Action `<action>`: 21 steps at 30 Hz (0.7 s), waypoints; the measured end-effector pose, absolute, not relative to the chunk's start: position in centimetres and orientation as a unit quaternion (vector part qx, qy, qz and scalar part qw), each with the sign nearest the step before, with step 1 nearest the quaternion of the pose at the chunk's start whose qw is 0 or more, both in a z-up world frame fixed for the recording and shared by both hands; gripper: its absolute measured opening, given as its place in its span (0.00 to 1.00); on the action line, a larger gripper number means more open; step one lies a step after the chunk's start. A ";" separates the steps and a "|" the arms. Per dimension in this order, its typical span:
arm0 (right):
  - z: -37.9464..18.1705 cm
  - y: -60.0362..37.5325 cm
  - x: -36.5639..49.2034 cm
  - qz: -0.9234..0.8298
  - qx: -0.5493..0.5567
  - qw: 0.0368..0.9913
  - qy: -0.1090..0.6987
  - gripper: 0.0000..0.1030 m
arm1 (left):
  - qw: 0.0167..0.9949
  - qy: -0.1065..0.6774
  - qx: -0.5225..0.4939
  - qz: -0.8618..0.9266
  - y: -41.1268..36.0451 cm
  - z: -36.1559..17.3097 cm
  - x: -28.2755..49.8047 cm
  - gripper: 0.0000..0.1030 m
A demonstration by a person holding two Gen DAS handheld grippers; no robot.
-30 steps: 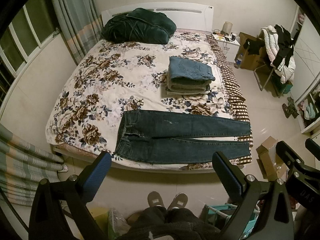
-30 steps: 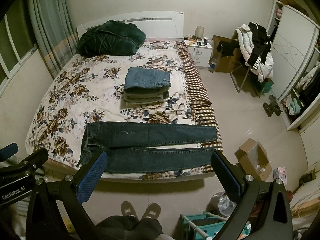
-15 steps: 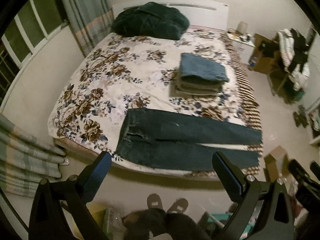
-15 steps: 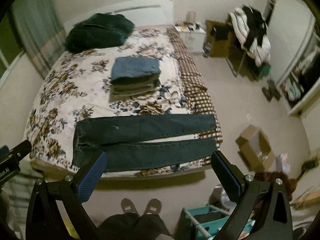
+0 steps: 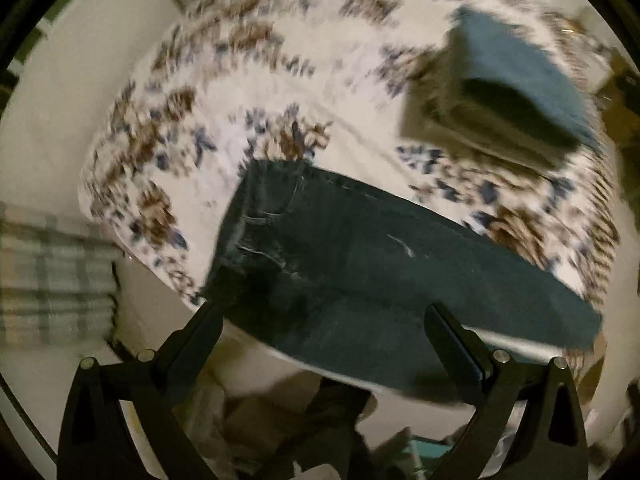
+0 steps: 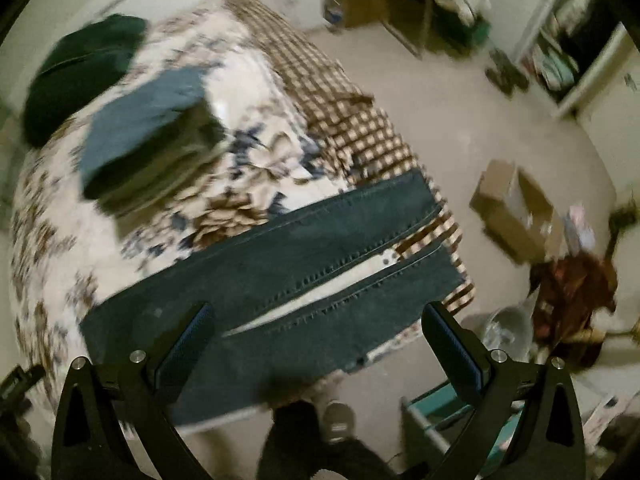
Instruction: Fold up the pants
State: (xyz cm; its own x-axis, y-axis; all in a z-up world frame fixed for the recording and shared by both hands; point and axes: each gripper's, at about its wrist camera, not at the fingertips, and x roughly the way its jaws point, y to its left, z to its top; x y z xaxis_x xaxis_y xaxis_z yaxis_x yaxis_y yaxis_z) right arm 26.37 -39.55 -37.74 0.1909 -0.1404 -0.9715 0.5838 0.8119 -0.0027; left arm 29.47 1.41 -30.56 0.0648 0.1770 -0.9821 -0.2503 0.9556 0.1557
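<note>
Dark blue jeans (image 5: 360, 264) lie flat across the near edge of the floral bed (image 5: 240, 92), waist to the left, both legs stretched to the right. In the right wrist view the two legs (image 6: 304, 264) lie side by side, cuffs near the checked bed edge. My left gripper (image 5: 320, 312) is open and empty, close above the waist and seat of the jeans. My right gripper (image 6: 316, 324) is open and empty, close above the nearer leg. Both views are motion-blurred.
A stack of folded pants (image 5: 508, 92) sits on the bed behind the jeans, also in the right wrist view (image 6: 148, 136). A dark green bundle (image 6: 80, 76) lies at the headboard. A cardboard box (image 6: 516, 212) and clutter stand on the floor to the right.
Both grippers have moved down and forward toward the jeans, left toward the waist, right toward the legs. The jeans have not moved. Both grippers stay open.
</note>
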 end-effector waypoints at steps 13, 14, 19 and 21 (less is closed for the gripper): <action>-64.4 -52.1 38.0 -0.332 0.336 0.607 0.639 1.00 | 0.621 0.735 -0.129 0.240 6.3 -55.0 44.2 1.00; -65.4 -52.7 38.5 -0.335 0.341 0.604 0.638 1.00 | 0.617 0.735 -0.135 0.246 6.6 -56.0 44.5 1.00; -70.4 -54.5 39.4 -0.351 0.368 0.575 0.641 1.00 | 0.630 0.718 -0.131 0.265 7.4 -56.3 43.8 0.97; -71.5 -54.7 39.4 -0.351 0.377 0.571 0.639 0.97 | 0.642 0.704 -0.134 0.272 8.0 -56.1 43.4 0.77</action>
State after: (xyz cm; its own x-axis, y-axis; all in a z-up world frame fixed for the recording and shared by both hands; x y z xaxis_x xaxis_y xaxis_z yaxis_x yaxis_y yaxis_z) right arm 39.37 -54.73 -71.45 -0.0637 0.0814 -0.9946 0.8831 0.4688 -0.0182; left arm 43.40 7.95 -56.05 -0.1386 0.1600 -0.9773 -0.5379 0.8164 0.2099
